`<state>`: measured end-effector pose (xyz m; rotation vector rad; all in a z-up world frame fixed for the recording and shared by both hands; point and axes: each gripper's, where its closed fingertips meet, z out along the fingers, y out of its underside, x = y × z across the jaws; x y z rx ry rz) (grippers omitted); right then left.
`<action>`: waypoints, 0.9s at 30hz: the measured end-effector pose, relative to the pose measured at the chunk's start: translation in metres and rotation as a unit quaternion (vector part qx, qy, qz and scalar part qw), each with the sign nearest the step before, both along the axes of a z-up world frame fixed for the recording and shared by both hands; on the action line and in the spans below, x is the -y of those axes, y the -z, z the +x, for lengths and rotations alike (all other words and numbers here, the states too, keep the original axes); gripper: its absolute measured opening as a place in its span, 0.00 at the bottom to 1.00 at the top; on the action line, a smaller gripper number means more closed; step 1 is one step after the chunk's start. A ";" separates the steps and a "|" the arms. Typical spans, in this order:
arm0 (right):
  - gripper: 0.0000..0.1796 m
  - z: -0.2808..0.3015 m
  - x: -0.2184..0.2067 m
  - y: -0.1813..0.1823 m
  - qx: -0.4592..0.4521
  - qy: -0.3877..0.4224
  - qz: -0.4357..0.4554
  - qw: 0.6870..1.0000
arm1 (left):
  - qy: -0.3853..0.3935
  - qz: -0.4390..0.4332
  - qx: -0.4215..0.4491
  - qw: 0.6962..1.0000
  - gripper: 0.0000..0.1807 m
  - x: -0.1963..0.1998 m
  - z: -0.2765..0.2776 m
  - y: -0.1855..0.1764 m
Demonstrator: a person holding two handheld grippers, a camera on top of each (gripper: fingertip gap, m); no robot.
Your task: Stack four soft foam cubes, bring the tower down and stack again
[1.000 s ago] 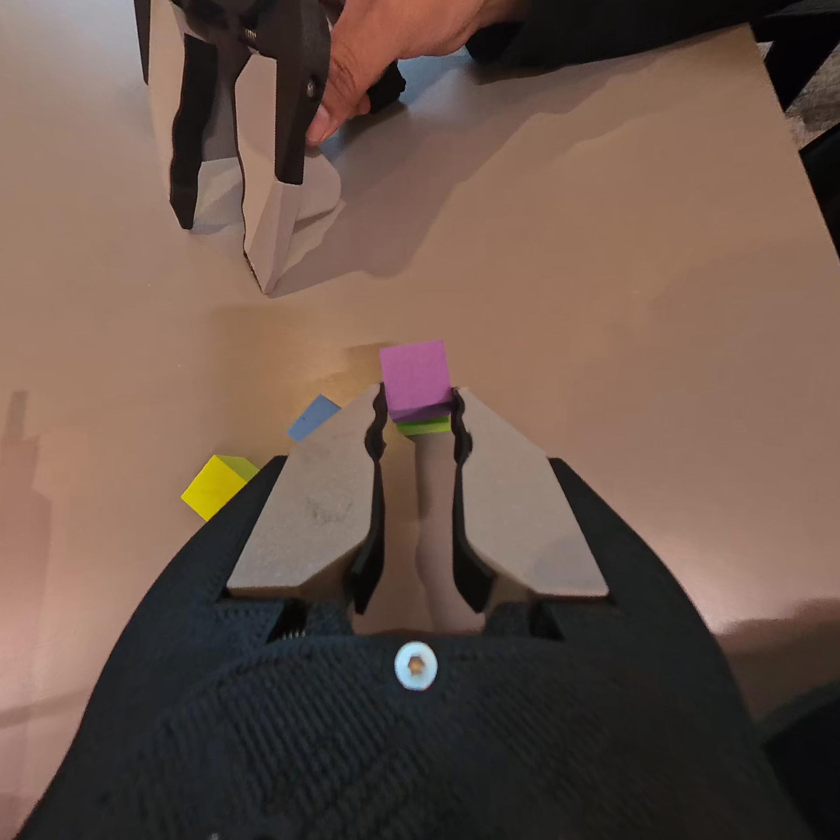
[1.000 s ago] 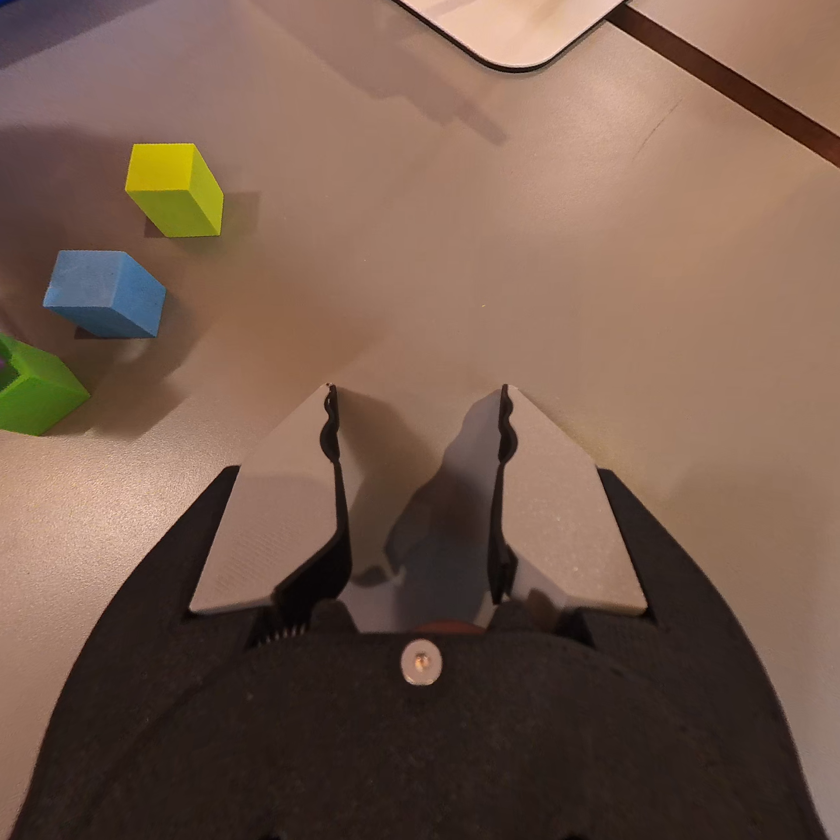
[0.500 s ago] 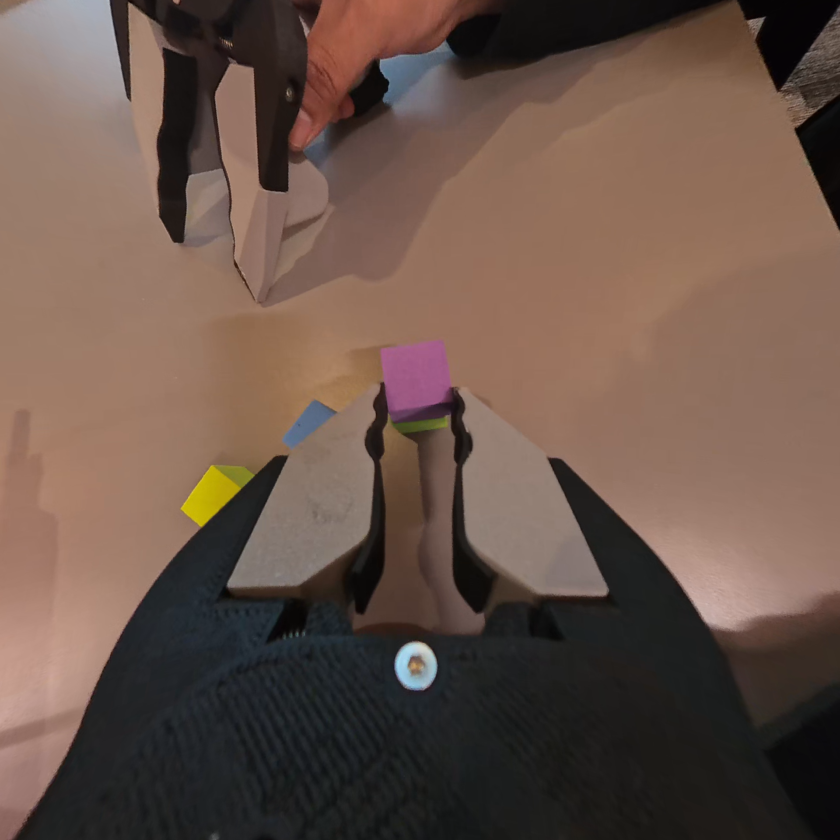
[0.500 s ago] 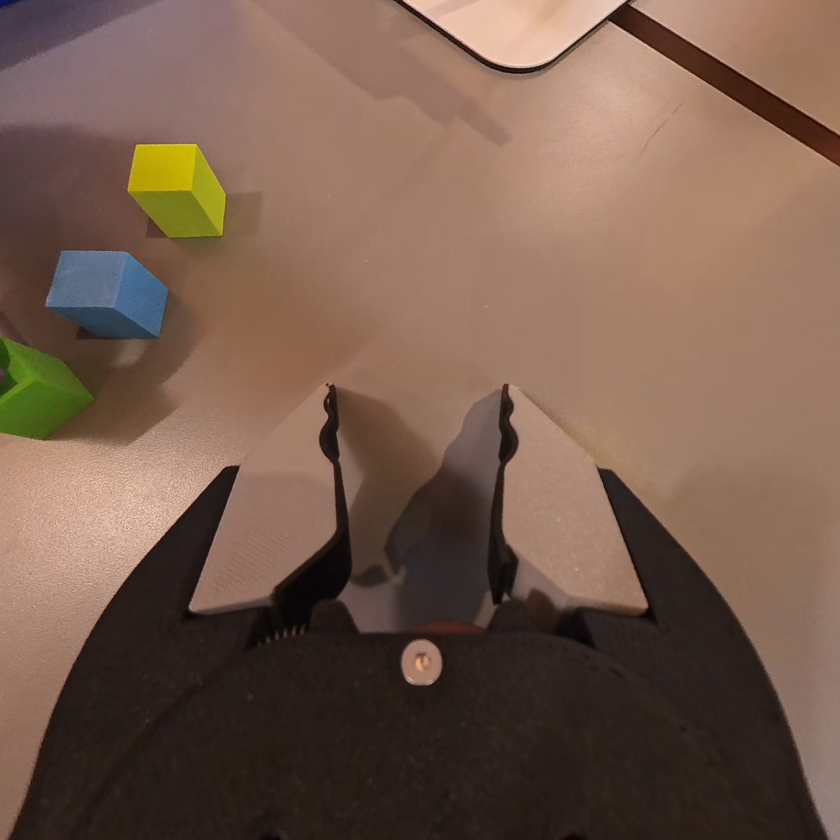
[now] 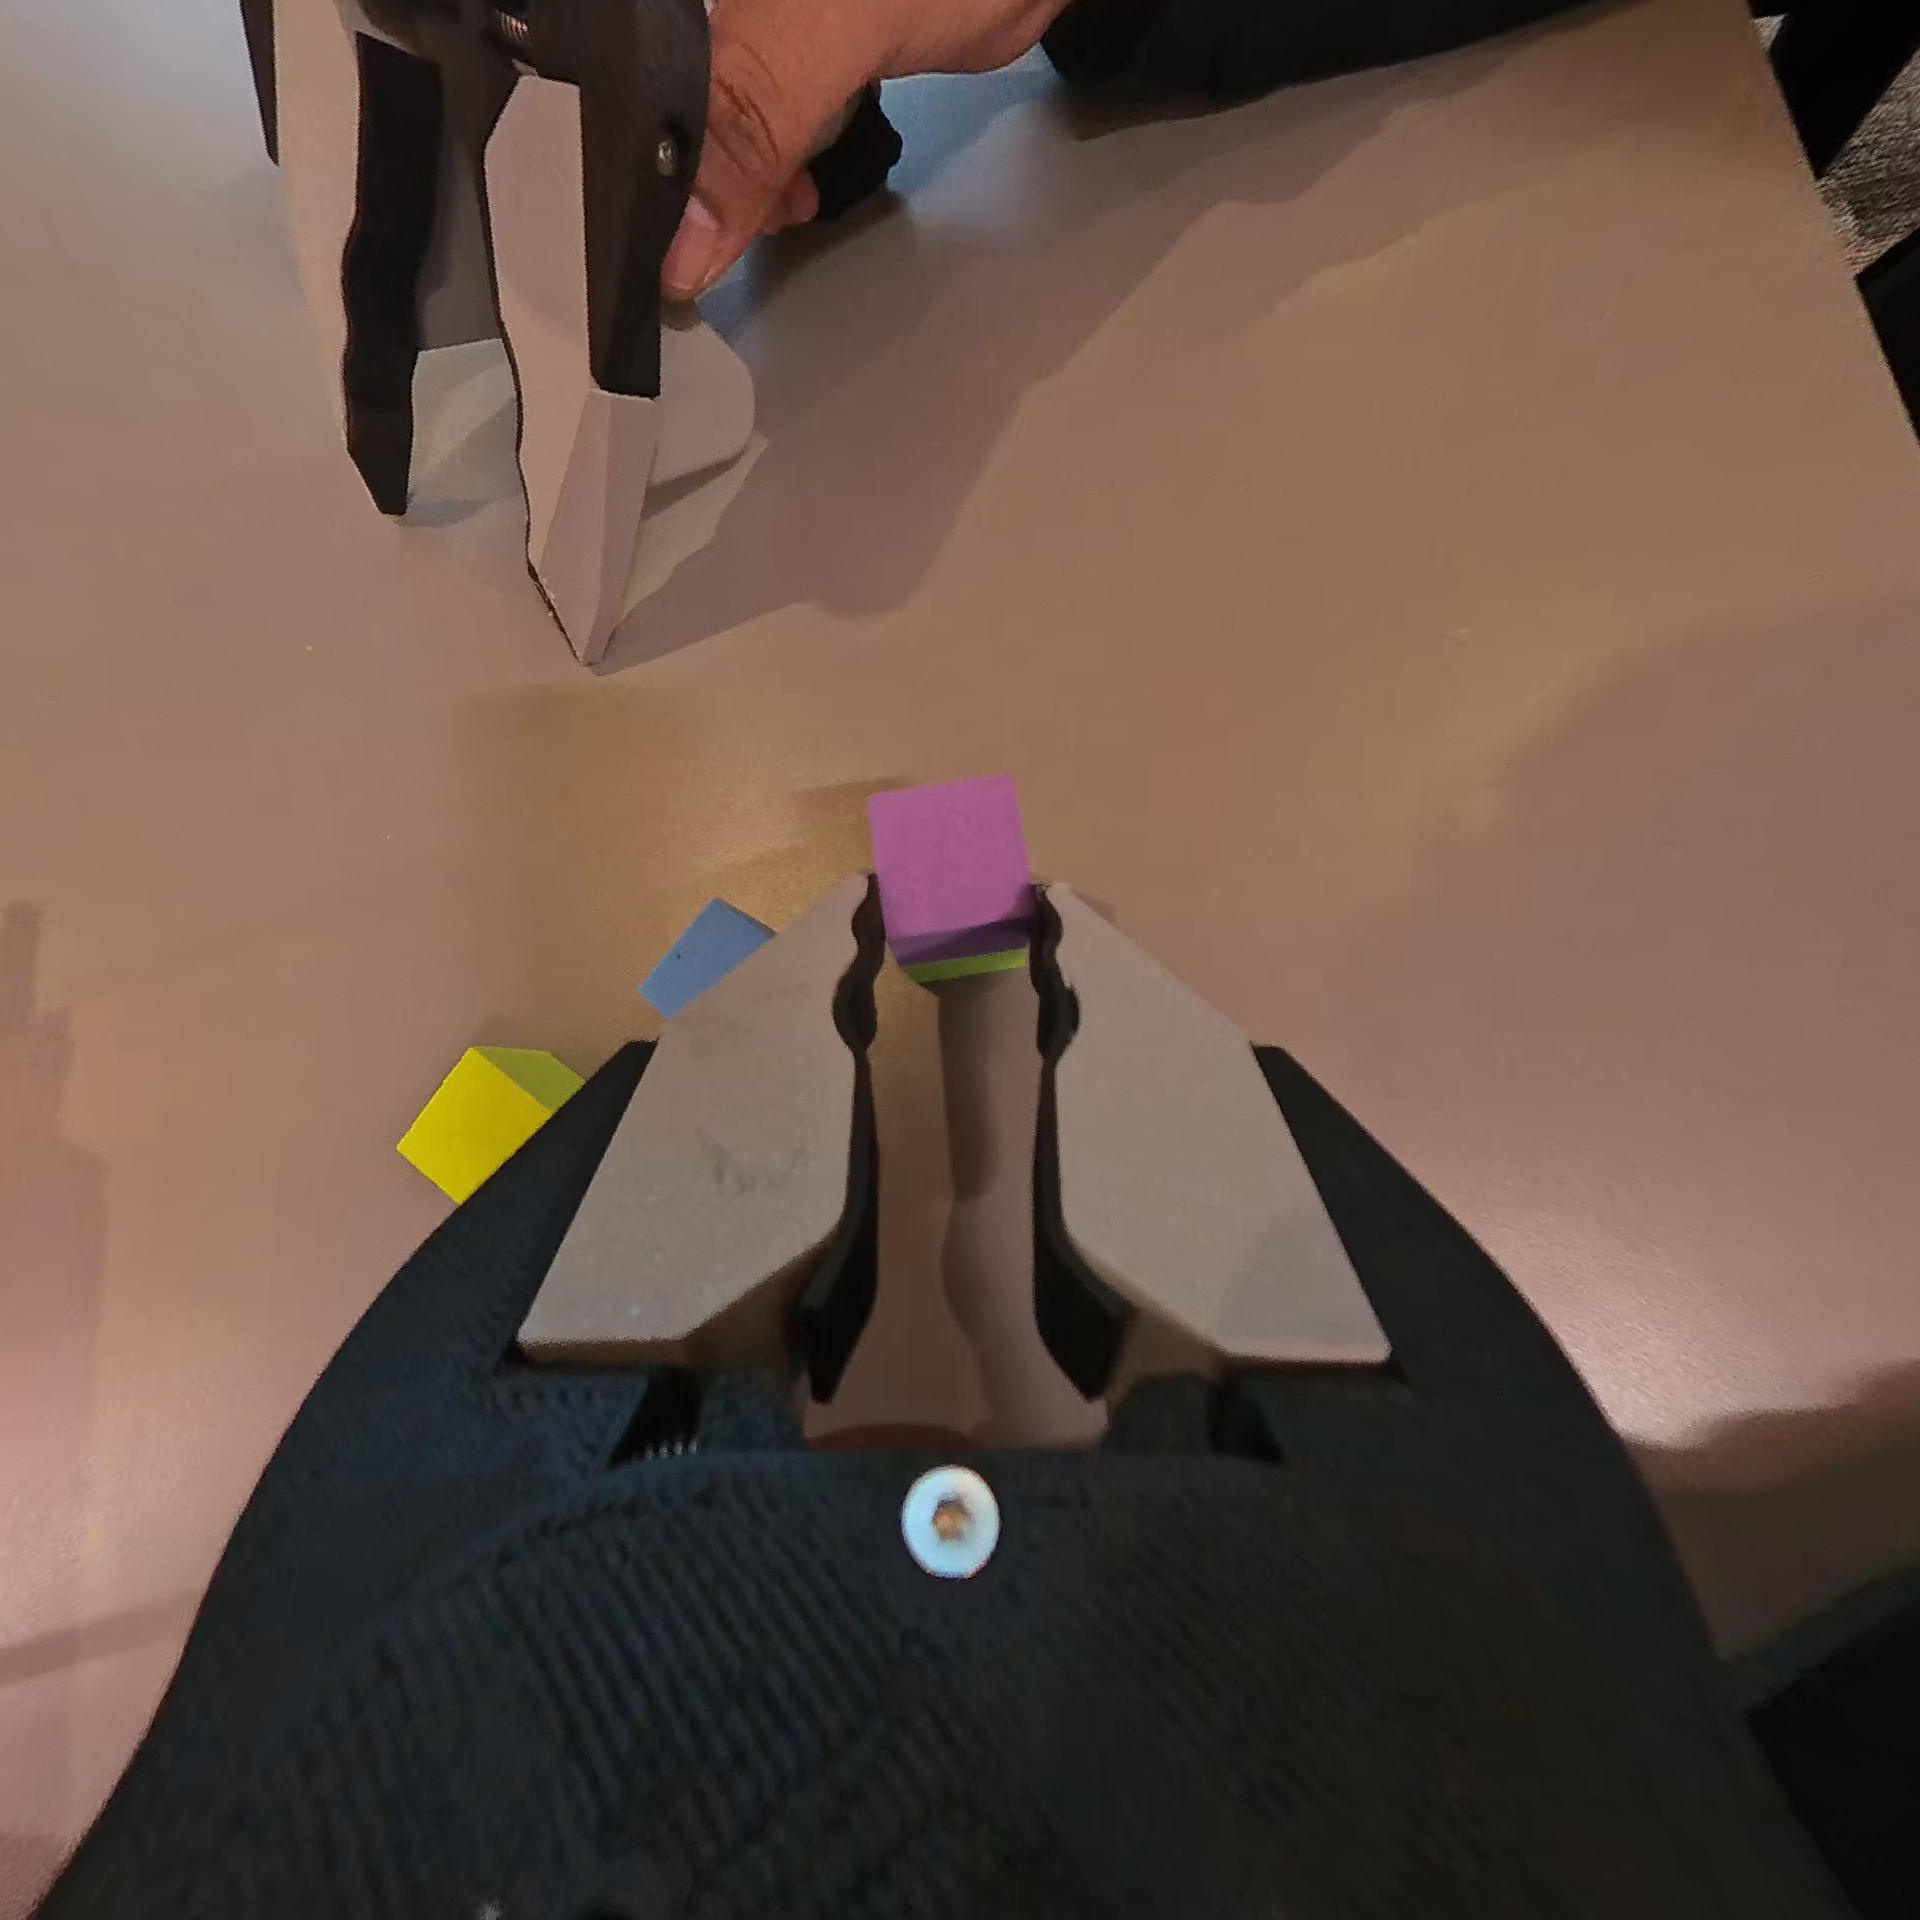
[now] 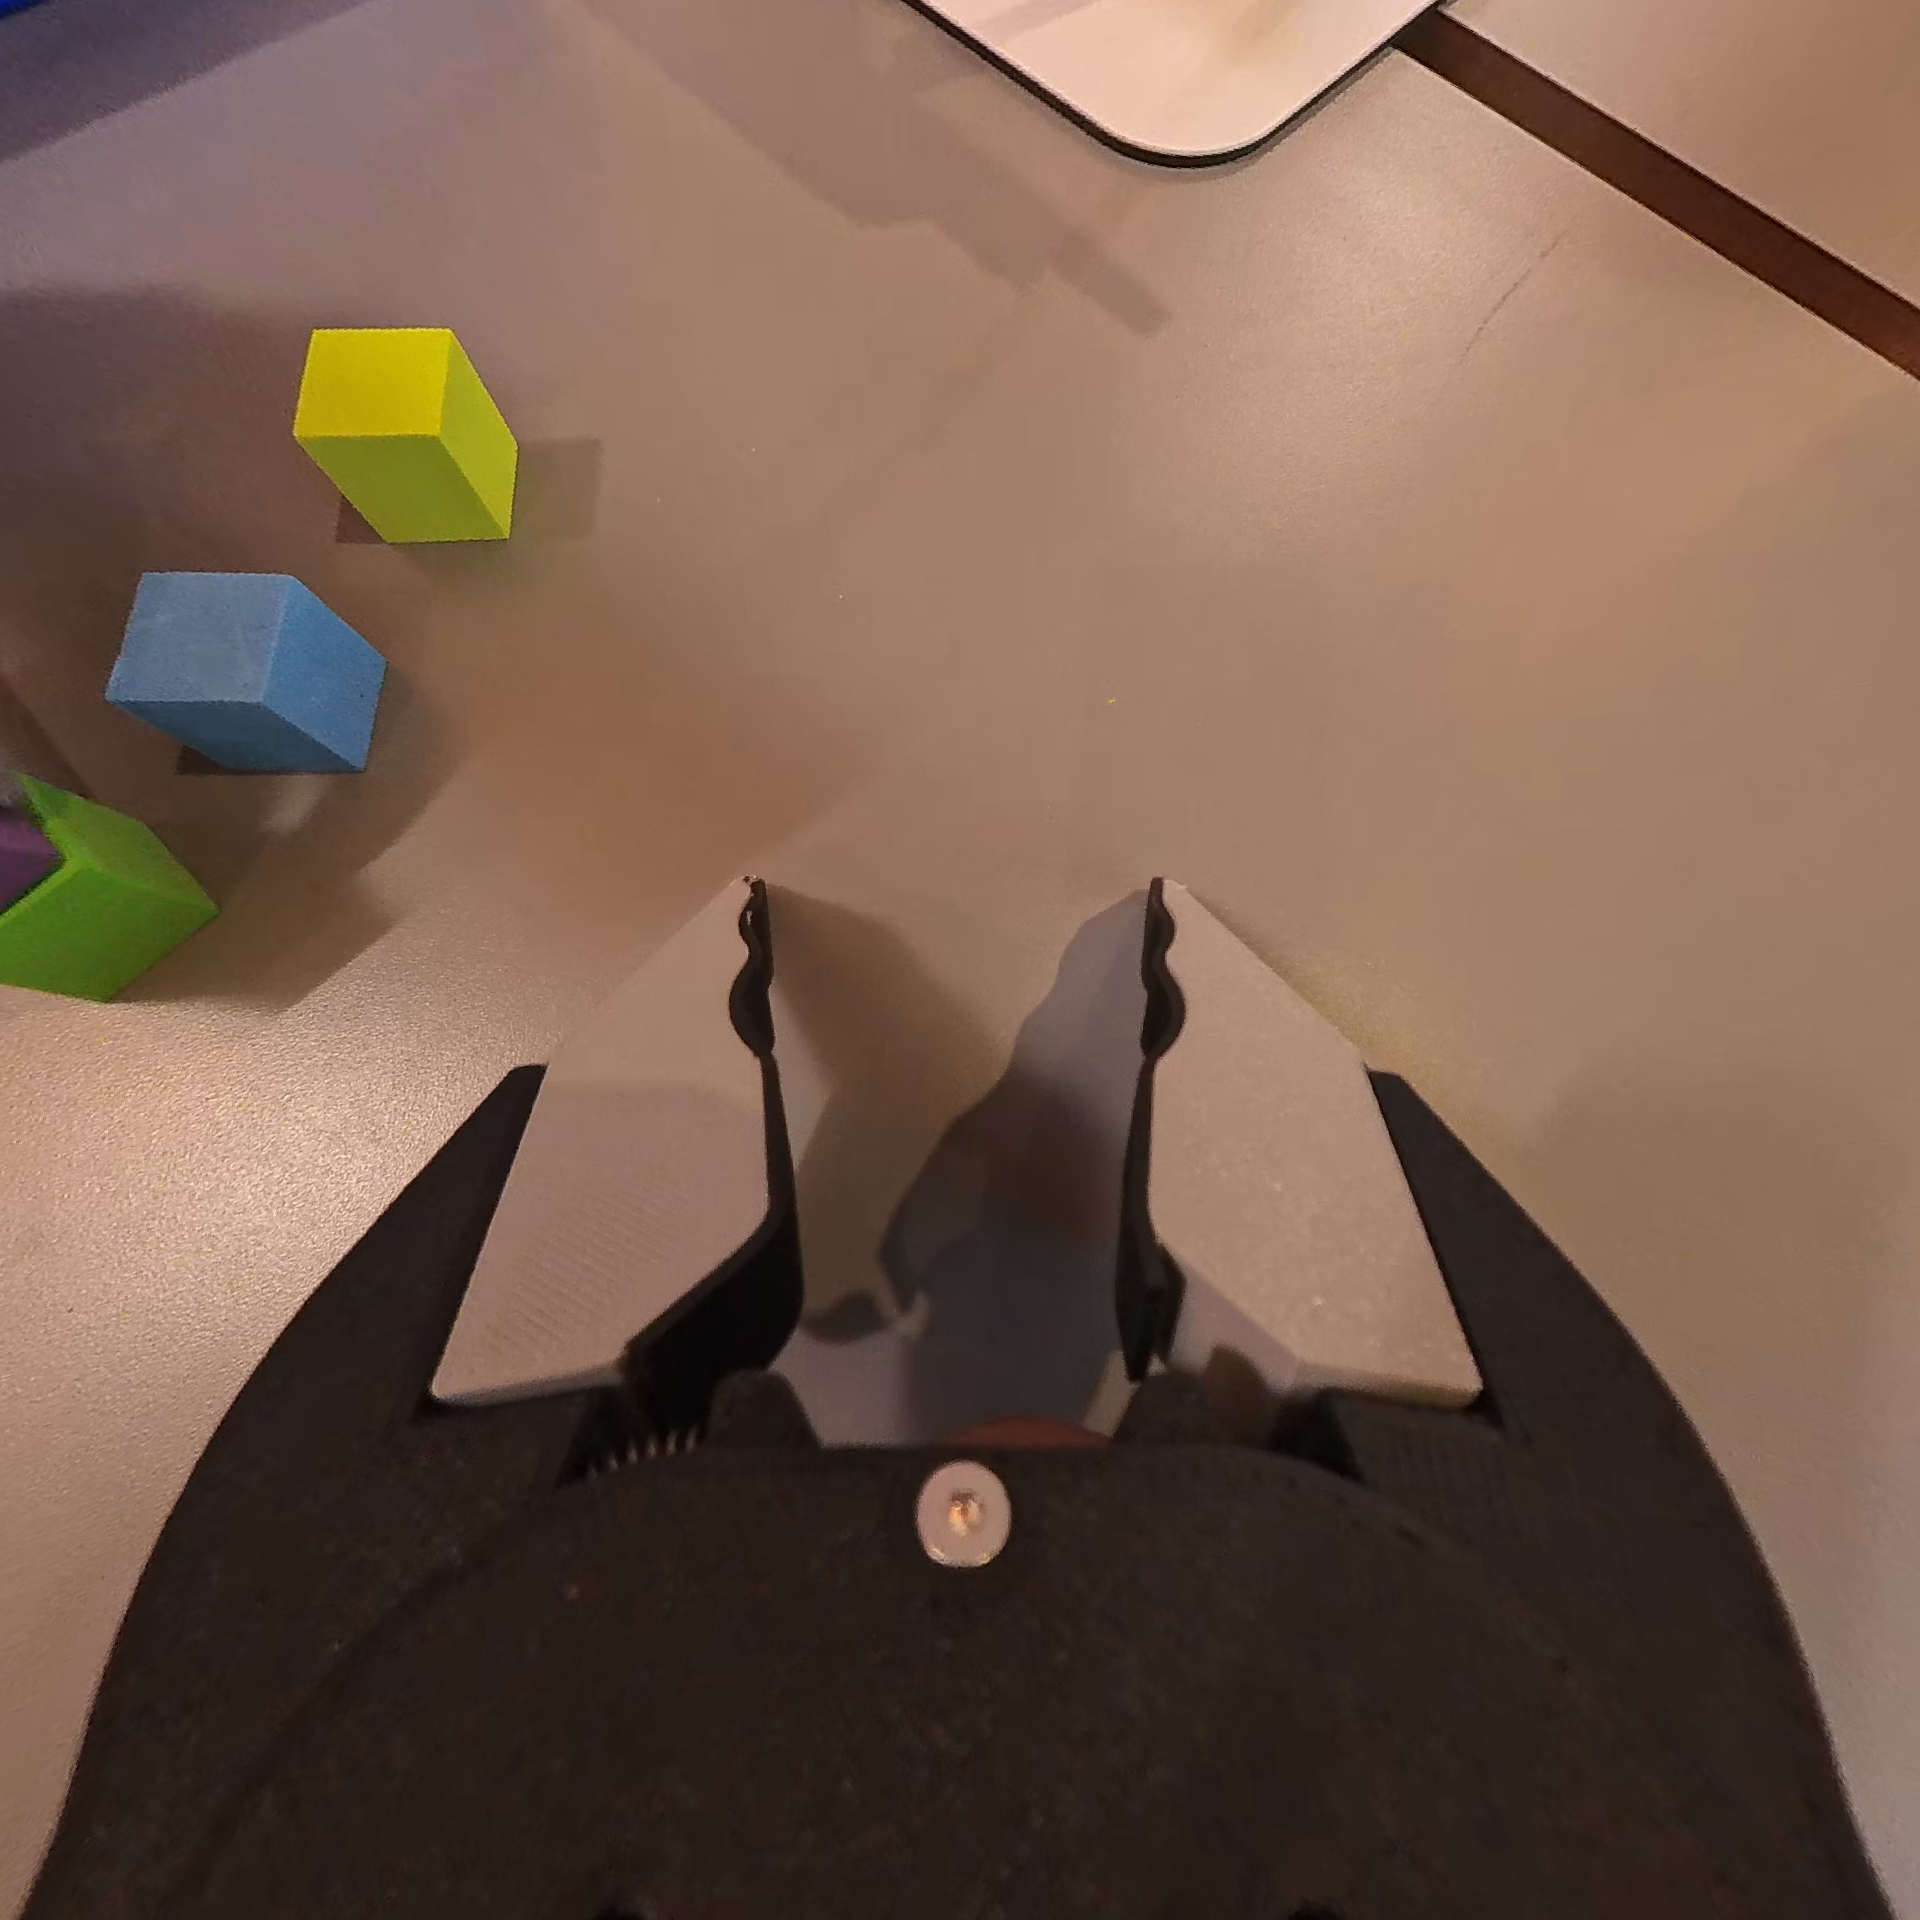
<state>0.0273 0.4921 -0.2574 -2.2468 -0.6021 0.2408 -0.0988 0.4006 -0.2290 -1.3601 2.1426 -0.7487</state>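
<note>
My left gripper (image 5: 954,904) is shut on a purple foam cube (image 5: 948,857), which sits on top of a green cube (image 5: 961,968); only a sliver of the green shows under it. A blue cube (image 5: 698,954) and a yellow cube (image 5: 480,1124) lie on the table to the left, partly hidden by my left finger. My right gripper (image 6: 955,888) is open and empty, low over bare table. In its view the yellow cube (image 6: 405,436), the blue cube (image 6: 244,675) and the green cube (image 6: 99,904) lie to its left. It also shows in the left wrist view (image 5: 483,582), far left.
A hand (image 5: 831,104) holds the right gripper at the far side of the tan table (image 5: 1351,623). The table's edge runs down the right. A white board with a dark rounded rim (image 6: 1195,62) and a dark strip (image 6: 1662,208) lie beyond the right gripper.
Hardly anything has changed. My left gripper stays shut on the purple cube over the green one. The right gripper has drifted only slightly and stays open.
</note>
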 end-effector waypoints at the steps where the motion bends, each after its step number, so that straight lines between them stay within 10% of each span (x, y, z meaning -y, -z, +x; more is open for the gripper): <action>1: 0.39 0.000 0.000 0.000 0.000 0.000 0.000 1.000 | -0.001 -0.001 0.000 1.000 0.14 0.000 0.000 0.000; 27: 0.39 0.000 0.000 0.000 0.000 -0.001 0.000 1.000 | -0.042 -0.004 0.016 0.999 0.17 -0.009 0.003 -0.004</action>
